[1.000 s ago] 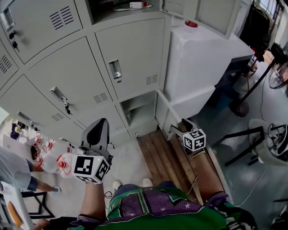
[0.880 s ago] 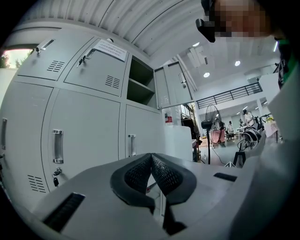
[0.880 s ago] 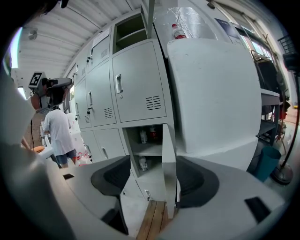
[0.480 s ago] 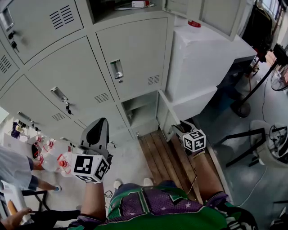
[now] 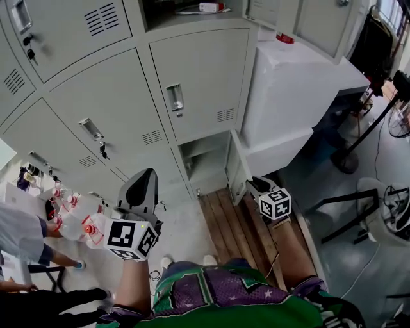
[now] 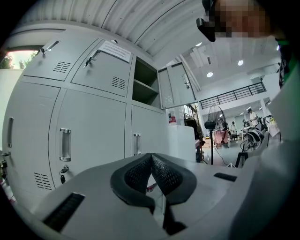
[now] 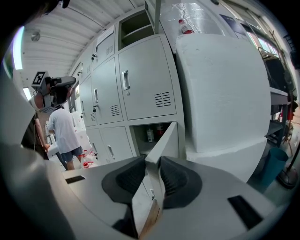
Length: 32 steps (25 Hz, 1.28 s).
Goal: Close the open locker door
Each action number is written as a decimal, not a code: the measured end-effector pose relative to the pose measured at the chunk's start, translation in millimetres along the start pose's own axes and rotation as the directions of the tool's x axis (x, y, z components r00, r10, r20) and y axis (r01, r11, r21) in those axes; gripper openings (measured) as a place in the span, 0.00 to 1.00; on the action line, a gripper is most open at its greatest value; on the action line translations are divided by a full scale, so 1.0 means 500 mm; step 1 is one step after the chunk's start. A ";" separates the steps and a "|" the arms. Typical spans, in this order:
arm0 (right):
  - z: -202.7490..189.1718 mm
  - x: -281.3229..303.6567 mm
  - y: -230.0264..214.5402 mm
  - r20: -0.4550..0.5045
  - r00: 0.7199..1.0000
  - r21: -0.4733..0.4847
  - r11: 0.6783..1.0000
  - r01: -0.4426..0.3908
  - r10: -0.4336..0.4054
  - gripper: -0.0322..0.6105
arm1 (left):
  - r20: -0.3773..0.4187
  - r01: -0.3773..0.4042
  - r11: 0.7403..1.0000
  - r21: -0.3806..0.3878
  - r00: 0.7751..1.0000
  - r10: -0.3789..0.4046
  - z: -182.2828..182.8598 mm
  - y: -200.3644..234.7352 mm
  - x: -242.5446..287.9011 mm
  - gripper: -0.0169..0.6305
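The grey locker bank has one low compartment standing open. Its door swings out toward me, edge-on in the right gripper view. My right gripper sits at the door's free edge. Its jaws have just been closing, and the thin panel now runs between the two pads, which press on both faces. My left gripper hangs to the left in front of the closed lower lockers. It is shut with nothing between its pads.
A large white block stands right of the lockers, close behind the open door. Wooden planks cover the floor below it. Water bottles and a person are at the left, and a chair at the right. An upper locker also stands open.
The right gripper's jaws have drawn in onto the door's edge. Both hands stay about where they were. The person at the left has shifted.
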State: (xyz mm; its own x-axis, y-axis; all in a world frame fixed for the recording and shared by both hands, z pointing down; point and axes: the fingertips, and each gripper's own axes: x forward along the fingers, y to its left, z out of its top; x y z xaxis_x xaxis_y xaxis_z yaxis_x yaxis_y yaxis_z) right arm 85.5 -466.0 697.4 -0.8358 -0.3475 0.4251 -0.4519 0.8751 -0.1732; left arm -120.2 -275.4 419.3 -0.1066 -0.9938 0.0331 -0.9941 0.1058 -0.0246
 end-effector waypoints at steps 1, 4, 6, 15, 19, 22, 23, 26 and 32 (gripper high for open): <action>0.000 0.002 0.004 -0.001 1.000 0.000 1.000 -0.004 0.004 0.20 | 0.001 -0.003 1.000 0.002 1.000 0.003 -0.001 0.003 -0.005 0.06; 0.000 0.009 0.017 -0.001 1.000 0.003 1.000 -0.016 0.016 0.21 | 0.001 -0.018 1.000 0.004 1.000 0.018 0.000 0.011 -0.021 0.06; 0.002 0.017 0.028 -0.001 1.000 0.004 1.000 -0.025 0.025 0.21 | -0.001 -0.030 1.000 0.004 1.000 0.030 0.000 0.018 -0.032 0.06; 0.009 0.056 0.079 -0.016 0.998 -0.013 0.998 -0.066 0.066 0.24 | 0.001 -0.077 0.997 0.013 0.997 0.077 -0.001 0.040 -0.079 0.06; 0.011 0.070 0.102 -0.022 0.995 -0.016 0.995 -0.095 0.094 0.25 | -0.002 -0.101 0.995 0.019 0.995 0.101 0.000 0.048 -0.101 0.06; 0.016 0.085 0.121 -0.030 0.993 -0.023 0.994 -0.111 0.110 0.24 | -0.008 -0.119 0.992 0.030 0.993 0.119 0.001 0.054 -0.113 0.06; 0.017 0.090 0.126 -0.034 0.993 -0.022 0.993 -0.112 0.112 0.23 | -0.011 -0.122 0.992 0.031 0.992 0.122 0.001 0.055 -0.117 0.06; 0.020 0.102 0.139 -0.044 0.993 -0.011 0.993 -0.114 0.114 0.22 | -0.022 -0.136 0.990 0.029 0.990 0.136 0.005 0.062 -0.132 0.06; 0.030 0.128 0.158 -0.040 0.994 0.013 0.995 -0.103 0.103 0.22 | -0.039 -0.156 0.987 0.019 0.987 0.157 0.002 0.096 -0.150 0.06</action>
State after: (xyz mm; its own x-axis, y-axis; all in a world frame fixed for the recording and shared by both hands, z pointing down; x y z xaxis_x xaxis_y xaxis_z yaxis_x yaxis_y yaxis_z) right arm -8.3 -423.9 697.6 -0.8650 -0.2418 0.4397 -0.3675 0.9019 -0.2271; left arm -160.0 -195.8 414.5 -0.2621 -0.9627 0.0673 -0.9646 0.2592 -0.0488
